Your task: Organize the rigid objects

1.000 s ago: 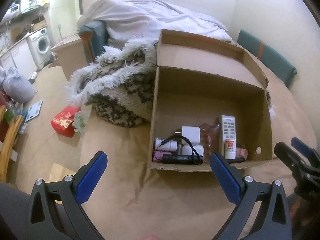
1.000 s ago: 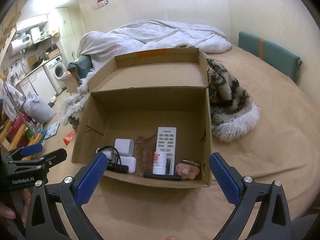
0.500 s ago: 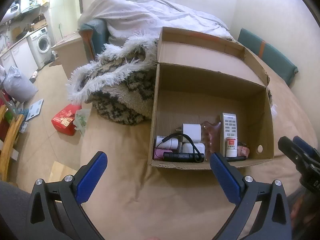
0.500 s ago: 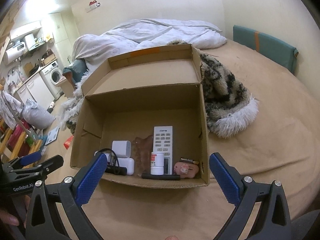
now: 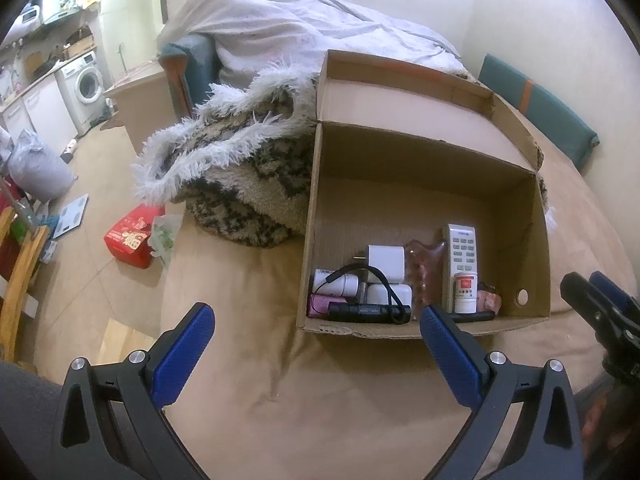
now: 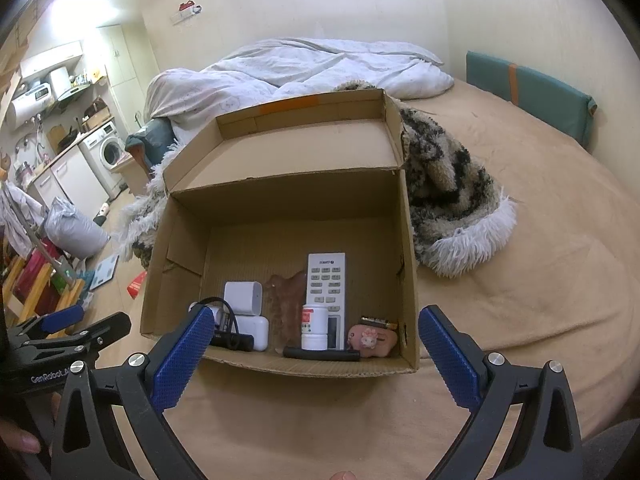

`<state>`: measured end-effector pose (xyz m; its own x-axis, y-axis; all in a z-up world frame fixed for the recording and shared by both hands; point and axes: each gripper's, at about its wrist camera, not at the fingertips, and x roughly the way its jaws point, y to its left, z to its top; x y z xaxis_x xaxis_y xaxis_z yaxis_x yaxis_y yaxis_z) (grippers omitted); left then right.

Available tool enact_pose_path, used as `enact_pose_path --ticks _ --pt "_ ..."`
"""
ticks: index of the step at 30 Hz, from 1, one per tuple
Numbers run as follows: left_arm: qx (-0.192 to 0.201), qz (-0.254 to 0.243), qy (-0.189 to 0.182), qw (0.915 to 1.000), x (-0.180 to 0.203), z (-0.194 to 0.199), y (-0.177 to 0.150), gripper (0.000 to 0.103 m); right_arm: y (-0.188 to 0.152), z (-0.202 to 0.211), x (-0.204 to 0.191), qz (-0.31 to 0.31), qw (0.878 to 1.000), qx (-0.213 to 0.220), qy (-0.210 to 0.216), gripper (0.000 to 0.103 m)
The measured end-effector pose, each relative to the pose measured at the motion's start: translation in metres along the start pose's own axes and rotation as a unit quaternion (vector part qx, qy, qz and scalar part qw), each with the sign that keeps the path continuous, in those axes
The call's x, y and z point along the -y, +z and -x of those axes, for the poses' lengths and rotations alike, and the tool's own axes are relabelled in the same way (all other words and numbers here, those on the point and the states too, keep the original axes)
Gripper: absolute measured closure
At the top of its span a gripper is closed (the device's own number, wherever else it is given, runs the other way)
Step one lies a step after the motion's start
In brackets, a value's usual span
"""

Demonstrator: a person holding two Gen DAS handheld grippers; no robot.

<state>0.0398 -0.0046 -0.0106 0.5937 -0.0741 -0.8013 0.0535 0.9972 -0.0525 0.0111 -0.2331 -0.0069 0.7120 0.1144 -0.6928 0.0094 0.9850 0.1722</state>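
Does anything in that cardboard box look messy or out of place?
Mostly tidy. The items crowd the near wall of the cardboard box: a small white bottle stands on the remote, and a black cord loops loosely over the white chargers.

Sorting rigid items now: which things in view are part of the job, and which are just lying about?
Job:
cardboard box
remote control
white charger
black flashlight
small white bottle
pink charm

Lying about:
fluffy blanket
white duvet
red packet on floor
washing machine
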Motion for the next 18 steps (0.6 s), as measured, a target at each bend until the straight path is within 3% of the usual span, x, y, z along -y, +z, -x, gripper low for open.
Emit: enact_pose_path --ticks 18 --pt "-0.01 -0.003 0.002 0.9999 0.0016 -0.001 -0.0001 0.001 0.0026 0.0024 0.0045 -0.014 1.0 0.003 0.008 0.0"
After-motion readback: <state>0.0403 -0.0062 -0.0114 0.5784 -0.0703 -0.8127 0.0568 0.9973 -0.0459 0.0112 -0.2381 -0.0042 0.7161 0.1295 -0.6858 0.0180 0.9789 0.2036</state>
